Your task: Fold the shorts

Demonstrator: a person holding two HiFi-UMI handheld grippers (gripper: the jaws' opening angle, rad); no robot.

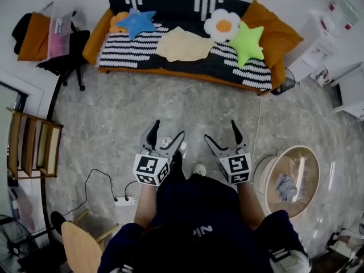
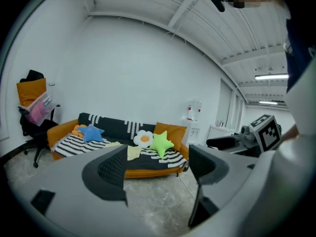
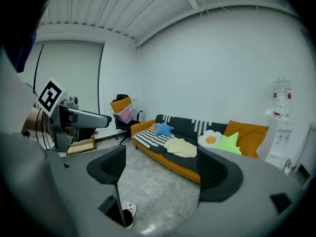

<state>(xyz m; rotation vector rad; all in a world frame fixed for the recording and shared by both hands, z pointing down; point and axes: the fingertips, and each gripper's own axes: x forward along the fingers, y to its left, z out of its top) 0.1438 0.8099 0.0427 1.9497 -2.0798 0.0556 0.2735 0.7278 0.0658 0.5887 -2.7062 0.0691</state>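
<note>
Shorts, one yellow pair on sofa; left gripper, right gripper: jaws wide apart, empty

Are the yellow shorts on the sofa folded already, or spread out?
Spread out, not folded: the shorts lie loose and rumpled in one wide, uneven patch on the sofa, with no neat edges.
</note>
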